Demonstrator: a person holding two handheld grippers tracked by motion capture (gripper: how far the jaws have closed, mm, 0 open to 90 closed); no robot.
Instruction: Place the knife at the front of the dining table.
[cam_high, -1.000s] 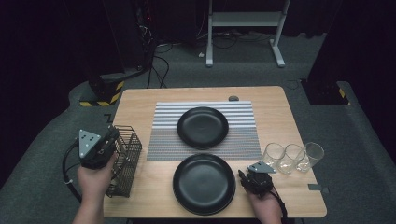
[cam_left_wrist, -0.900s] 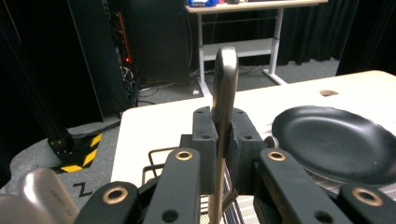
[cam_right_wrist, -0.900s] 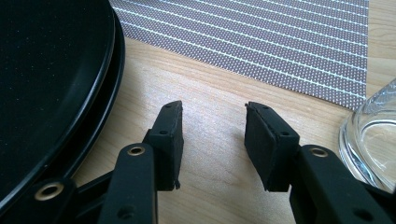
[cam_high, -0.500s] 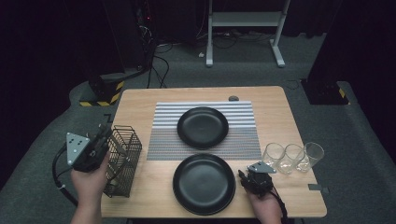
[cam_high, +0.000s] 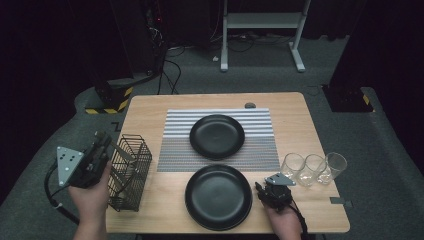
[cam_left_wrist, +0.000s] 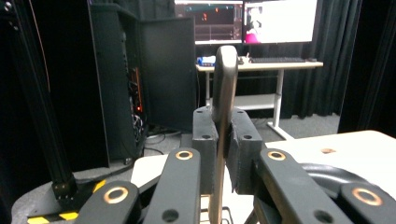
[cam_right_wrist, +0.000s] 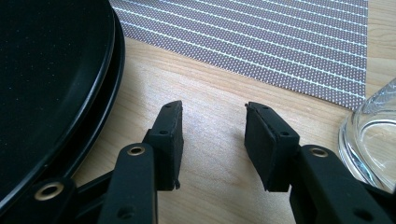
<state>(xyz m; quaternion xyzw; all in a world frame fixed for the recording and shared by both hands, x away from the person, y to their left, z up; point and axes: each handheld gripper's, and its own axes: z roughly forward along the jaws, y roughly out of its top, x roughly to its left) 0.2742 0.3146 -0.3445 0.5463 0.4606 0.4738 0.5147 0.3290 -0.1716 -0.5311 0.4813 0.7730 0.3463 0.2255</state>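
From the high view, the left tongs (cam_high: 100, 145) hang off the tabletop's (cam_high: 165, 210) left edge, just beside the black wire cutlery basket (cam_high: 129, 172), which stands tilted on the wood. Two matte black round plates (cam_high: 217, 136) lie on and below a grey striped woven placemat (cam_high: 260, 150); three clear drinking glasses (cam_high: 312, 167) stand in a row at the right, near the right tongs (cam_high: 262, 189).

In the left gripper view, those tongs (cam_left_wrist: 223, 154) are clamped tight on a slim, flat grey-metal utensil handle (cam_left_wrist: 224, 84) with a rounded end, standing upright between the pads — stiff, light and smooth, I'd judge, so liable to slip or pivot; gripping at mid-handle looks sensible.

In the right gripper view, the right tongs (cam_right_wrist: 212, 140) rest low over bare wood, half open and holding nothing — plate rim on one side, glass (cam_right_wrist: 373, 135) on the other.
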